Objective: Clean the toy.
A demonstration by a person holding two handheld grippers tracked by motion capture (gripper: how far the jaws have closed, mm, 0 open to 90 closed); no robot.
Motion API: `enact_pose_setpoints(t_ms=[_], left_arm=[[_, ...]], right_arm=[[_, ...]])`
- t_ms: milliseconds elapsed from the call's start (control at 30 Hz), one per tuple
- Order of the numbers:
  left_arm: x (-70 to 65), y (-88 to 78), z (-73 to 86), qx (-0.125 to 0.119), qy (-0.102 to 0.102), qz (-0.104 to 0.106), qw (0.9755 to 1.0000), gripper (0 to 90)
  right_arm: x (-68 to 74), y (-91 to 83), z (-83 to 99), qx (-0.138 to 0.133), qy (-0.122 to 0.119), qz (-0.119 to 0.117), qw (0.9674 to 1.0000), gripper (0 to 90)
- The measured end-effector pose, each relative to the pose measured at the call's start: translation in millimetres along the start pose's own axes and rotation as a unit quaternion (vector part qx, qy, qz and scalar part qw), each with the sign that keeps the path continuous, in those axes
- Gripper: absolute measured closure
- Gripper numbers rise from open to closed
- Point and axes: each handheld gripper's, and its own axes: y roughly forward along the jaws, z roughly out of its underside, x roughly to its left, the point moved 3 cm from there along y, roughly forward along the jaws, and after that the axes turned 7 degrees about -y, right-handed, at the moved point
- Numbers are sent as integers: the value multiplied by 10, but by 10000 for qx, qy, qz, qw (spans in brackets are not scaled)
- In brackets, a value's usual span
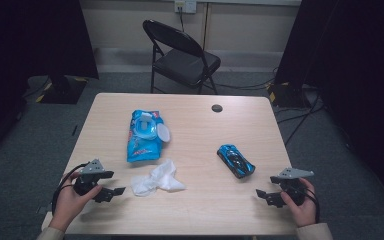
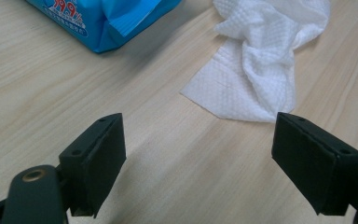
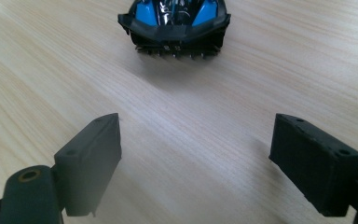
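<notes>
A blue pack of wet wipes (image 1: 143,135) lies left of the table's middle with its white lid flipped open; its corner (image 2: 98,23) shows in the left gripper view. A crumpled white wipe (image 1: 157,179) (image 2: 261,70) lies just in front of the pack. A blue and black toy car (image 1: 235,160) (image 3: 175,23) sits right of the middle. My left gripper (image 1: 111,193) (image 2: 198,161) rests open near the front left edge, a short way from the wipe. My right gripper (image 1: 267,196) (image 3: 196,165) is open near the front right edge, facing the car's end with bare table between.
The wooden table (image 1: 195,120) has a round black cable hole (image 1: 217,108) near its far edge. A black folding chair (image 1: 182,57) stands beyond the table. Cables run over the grey floor (image 1: 300,117) at the right.
</notes>
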Motion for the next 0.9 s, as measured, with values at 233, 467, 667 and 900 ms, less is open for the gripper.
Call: enact_pose_setpoints(t_ms=[233, 467, 667, 900], left_arm=[[12, -14, 24, 1, 35, -15, 10000, 173], [22, -37, 62, 26, 49, -24, 10000, 173], [45, -68, 118, 45, 67, -73, 9999, 173], [47, -79, 184, 136, 113, -147, 9997, 173]], right_arm=[[19, 39, 43, 116, -143, 27, 9998, 157], [19, 48, 63, 59, -231, 90, 9997, 155], [32, 57, 97, -90, -327, 167, 9993, 147], [27, 55, 102, -96, -349, 154, 9992, 145]])
